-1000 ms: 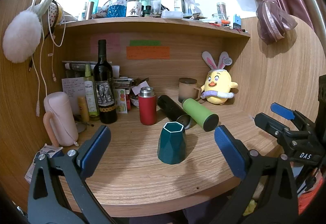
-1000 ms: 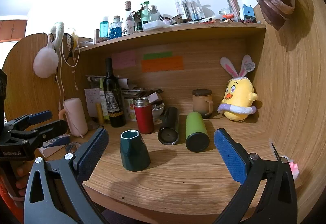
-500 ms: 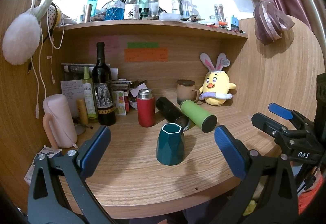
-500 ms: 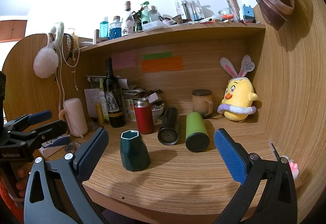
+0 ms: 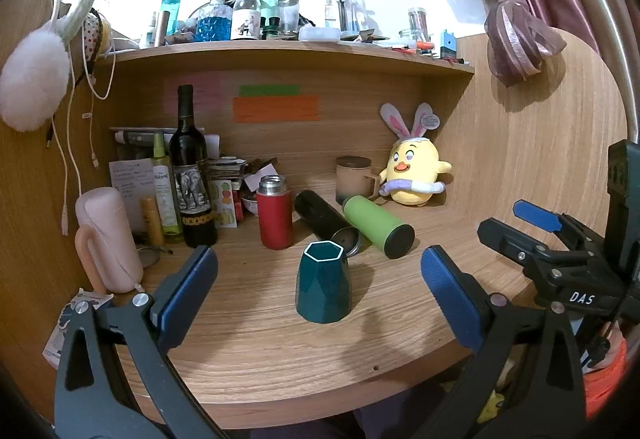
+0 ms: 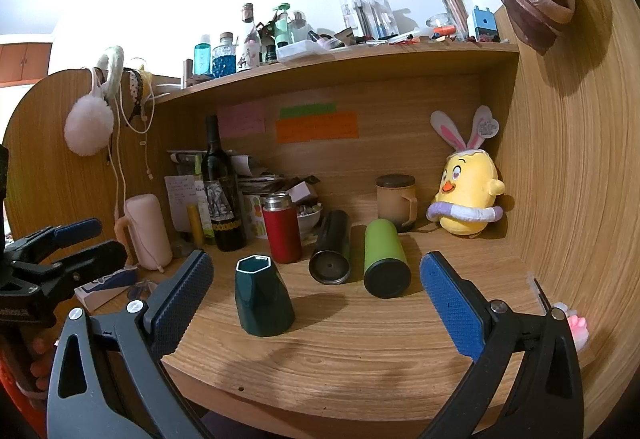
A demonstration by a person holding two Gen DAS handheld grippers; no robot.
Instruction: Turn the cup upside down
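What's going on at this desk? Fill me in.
A person holds a gripper in each hand over a cluttered wooden desk. The left gripper faces a dark green cup that stands open end up, with its jaws open on either side and not touching it. The right gripper is also open and holds nothing; the cup sits near its left jaw. Nothing is grasped yet, so the flip has not begun.

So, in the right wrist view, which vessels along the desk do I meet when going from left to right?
Pink bottle → wine bottle → teal cup → red thermos → black thermos lying down → green thermos lying down → beige mug.
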